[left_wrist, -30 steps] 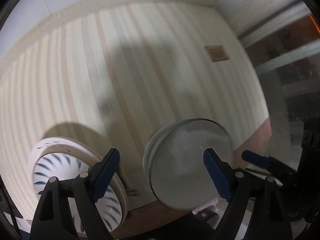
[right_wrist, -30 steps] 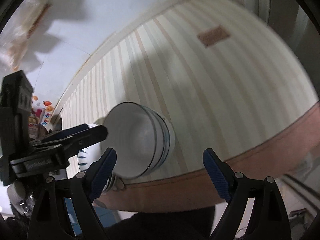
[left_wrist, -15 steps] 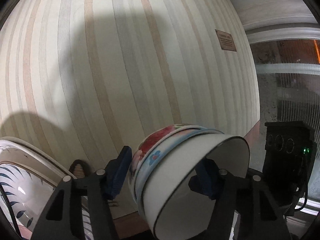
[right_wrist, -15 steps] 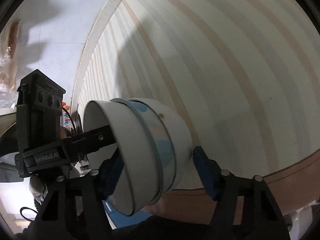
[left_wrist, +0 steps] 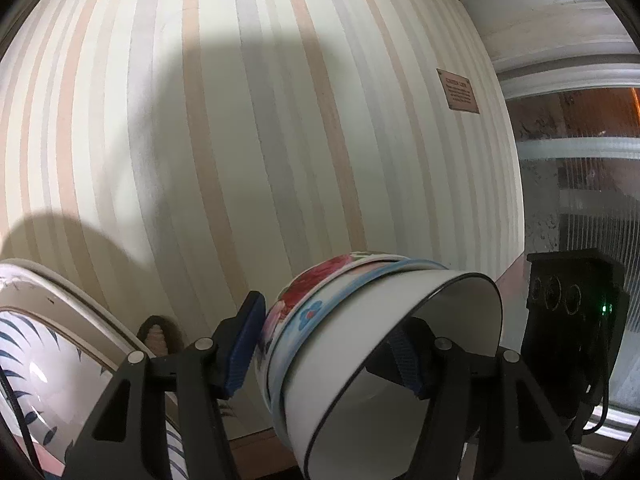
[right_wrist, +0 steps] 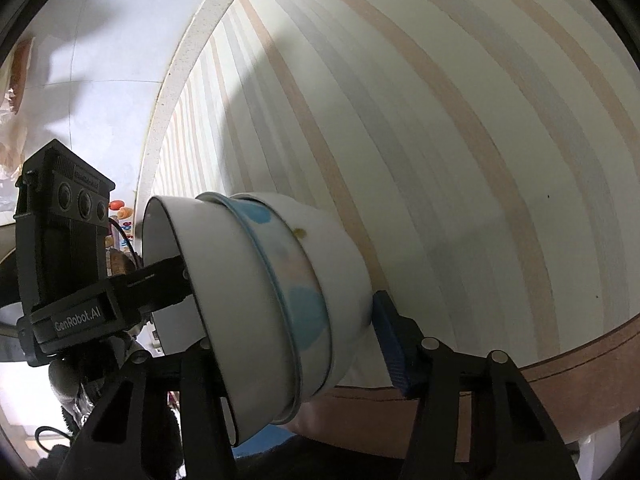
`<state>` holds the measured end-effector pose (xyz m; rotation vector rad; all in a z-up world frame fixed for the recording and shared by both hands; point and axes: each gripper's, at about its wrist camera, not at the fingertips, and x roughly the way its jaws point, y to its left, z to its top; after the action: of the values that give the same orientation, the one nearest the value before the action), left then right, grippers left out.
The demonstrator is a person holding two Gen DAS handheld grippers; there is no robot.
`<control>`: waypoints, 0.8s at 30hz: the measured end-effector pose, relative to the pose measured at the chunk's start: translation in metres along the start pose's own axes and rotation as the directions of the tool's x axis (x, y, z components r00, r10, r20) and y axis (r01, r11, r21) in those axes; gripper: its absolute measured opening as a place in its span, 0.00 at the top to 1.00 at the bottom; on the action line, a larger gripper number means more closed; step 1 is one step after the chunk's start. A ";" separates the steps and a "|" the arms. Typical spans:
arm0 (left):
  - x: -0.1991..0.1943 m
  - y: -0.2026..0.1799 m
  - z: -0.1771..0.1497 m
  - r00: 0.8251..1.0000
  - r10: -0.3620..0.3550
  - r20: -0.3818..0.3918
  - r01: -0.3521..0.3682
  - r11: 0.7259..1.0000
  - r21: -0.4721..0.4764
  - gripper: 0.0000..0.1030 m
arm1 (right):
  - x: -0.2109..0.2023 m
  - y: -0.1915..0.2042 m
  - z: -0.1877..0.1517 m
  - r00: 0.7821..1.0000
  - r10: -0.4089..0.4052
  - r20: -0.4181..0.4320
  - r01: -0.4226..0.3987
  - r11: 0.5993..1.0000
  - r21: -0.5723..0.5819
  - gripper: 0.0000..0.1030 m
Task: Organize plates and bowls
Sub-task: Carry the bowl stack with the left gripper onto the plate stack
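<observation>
Left wrist view adds leaf-patterned plate (left_wrist: 36, 364), both claws (left_wrist: 326, 350) (right_wrist: 292, 344) gripping nested bowls (left_wrist: 360, 344).

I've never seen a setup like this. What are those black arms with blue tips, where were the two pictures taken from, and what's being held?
There is no robot. A person holds a two-finger clamp, called a gripper, in each hand. Each picture comes from a wide-angle camera on one gripper, looking along its fingers, so everything bulges. One view is from the left gripper, the other from the right gripper. Both seem to clamp the same stack of bowls, which is tipped on its side. One left finger reaches inside and the other presses the base. The right gripper's second finger is hidden. Behind is a striped cloth, with a blue-leaf plate beside the bowls.
</observation>
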<state>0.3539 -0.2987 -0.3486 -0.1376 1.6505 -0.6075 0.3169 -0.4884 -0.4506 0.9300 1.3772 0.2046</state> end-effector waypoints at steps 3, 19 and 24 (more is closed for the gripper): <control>0.000 0.001 0.000 1.000 -0.001 0.003 0.001 1.000 -0.015 0.44 | -0.001 0.000 -0.001 1.000 -0.003 0.004 0.003 1.000 -0.002 0.45; -0.015 0.001 -0.006 1.000 0.006 0.010 -0.005 1.000 -0.031 0.44 | 0.000 0.007 0.003 1.000 -0.004 -0.017 0.004 1.000 -0.002 0.45; -0.032 0.000 -0.010 0.999 0.010 0.031 -0.009 1.000 -0.030 0.44 | -0.006 0.015 0.005 1.000 0.005 -0.021 -0.005 1.000 -0.012 0.45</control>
<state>0.3503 -0.2815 -0.3198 -0.1598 1.6295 -0.5707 0.3257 -0.4845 -0.4366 0.9234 1.3920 0.2271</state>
